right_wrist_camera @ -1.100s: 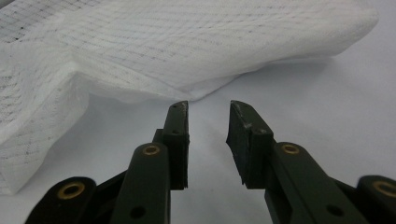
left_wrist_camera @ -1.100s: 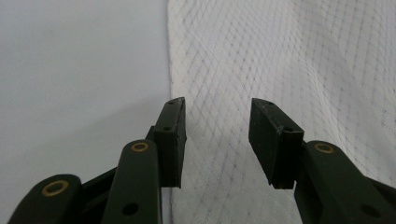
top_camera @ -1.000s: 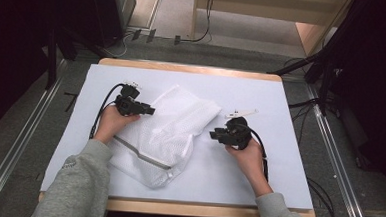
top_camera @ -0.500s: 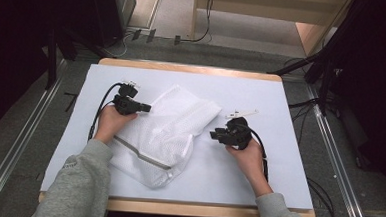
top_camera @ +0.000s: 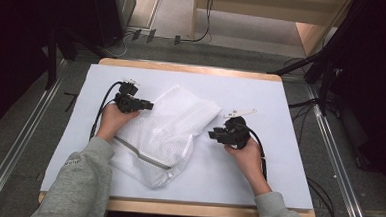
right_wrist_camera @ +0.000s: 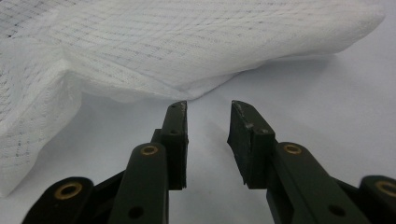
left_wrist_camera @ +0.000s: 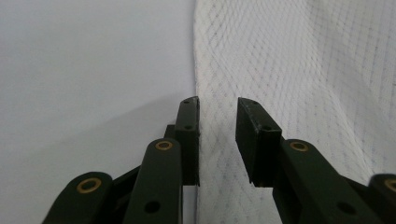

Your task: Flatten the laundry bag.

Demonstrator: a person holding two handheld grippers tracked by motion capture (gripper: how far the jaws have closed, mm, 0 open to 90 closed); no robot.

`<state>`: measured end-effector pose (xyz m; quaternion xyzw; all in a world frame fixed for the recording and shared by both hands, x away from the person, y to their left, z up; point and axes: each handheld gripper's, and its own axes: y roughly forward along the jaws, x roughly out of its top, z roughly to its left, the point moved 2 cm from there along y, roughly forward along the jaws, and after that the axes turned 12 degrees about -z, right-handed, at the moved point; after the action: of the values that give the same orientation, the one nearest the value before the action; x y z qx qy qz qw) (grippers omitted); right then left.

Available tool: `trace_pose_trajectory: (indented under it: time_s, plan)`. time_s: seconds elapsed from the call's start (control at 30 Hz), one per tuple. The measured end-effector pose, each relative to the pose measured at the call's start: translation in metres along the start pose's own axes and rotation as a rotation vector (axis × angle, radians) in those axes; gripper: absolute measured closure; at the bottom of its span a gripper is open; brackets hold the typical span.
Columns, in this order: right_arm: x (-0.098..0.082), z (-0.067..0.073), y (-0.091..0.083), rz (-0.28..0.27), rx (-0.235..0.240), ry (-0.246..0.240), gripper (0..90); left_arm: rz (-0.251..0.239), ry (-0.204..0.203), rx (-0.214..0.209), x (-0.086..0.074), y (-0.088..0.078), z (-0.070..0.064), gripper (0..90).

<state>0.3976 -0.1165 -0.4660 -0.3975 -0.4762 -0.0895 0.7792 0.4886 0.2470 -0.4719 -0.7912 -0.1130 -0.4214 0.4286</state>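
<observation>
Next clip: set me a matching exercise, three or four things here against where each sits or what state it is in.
Things:
1. left gripper
2. right gripper
3. mesh bag
4. white clip

Places or states:
A. lies flat mid-table, grey zipper toward the near edge
B. jaws open astride the bag's edge
C. on the table just beyond the right hand
D. jaws open over bare table, short of the bag

Pairs: 1-B, 2-D, 3-A, 4-C

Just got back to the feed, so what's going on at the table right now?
A person works on a white mesh bag lying on the white table with a claw in each hand. The left claw sits at the bag's edge, jaws apart with mesh between them; they have just been opening, so nothing is gripped. The right claw is open over bare table, just short of the bag's near fold. A small white clip-like piece lies beyond the right hand.
</observation>
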Motion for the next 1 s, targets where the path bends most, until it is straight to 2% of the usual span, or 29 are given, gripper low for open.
trace_pose_trajectory:
  time_s: [0.1, 0.13, 0.17, 0.23, 0.3, 0.4, 0.43, 0.5, 0.77, 1.0]
  plan:
    - [-0.001, 0.000, -0.001, -0.001, -0.002, 0.007, 69.0, 0.022, 0.013, -0.016, -0.001, 0.003, -0.005, 77.4]
    - [-0.001, 0.000, -0.001, -0.002, -0.001, 0.007, 68.9, 0.022, 0.013, -0.016, -0.001, 0.003, -0.005, 84.6]
    - [-0.001, 0.000, -0.001, -0.003, -0.001, 0.008, 68.9, 0.039, 0.045, -0.010, -0.001, 0.004, -0.008, 88.6]
    - [0.000, 0.000, -0.001, -0.007, -0.002, 0.005, 68.9, 0.049, 0.043, -0.011, 0.000, 0.003, -0.010, 90.0]
    - [0.000, 0.001, -0.001, -0.008, -0.003, 0.005, 68.8, 0.048, 0.029, 0.007, 0.001, 0.000, -0.007, 90.0]
    - [0.000, 0.001, 0.000, -0.007, 0.001, -0.002, 68.8, 0.011, -0.009, 0.028, 0.002, -0.012, 0.000, 90.0]
    - [0.000, 0.001, 0.000, -0.005, 0.002, -0.002, 68.8, 0.011, -0.009, 0.028, 0.002, -0.012, 0.000, 90.0]
    - [0.001, 0.001, 0.001, -0.008, 0.003, -0.004, 68.8, -0.025, -0.035, 0.048, 0.001, -0.024, 0.008, 90.0]
    - [0.005, 0.004, 0.009, -0.003, 0.009, -0.014, 68.8, -0.055, -0.093, 0.098, -0.008, -0.049, 0.025, 90.0]
    - [0.012, 0.008, 0.019, -0.001, 0.029, -0.029, 68.8, -0.051, -0.137, 0.129, -0.022, -0.062, 0.038, 90.0]
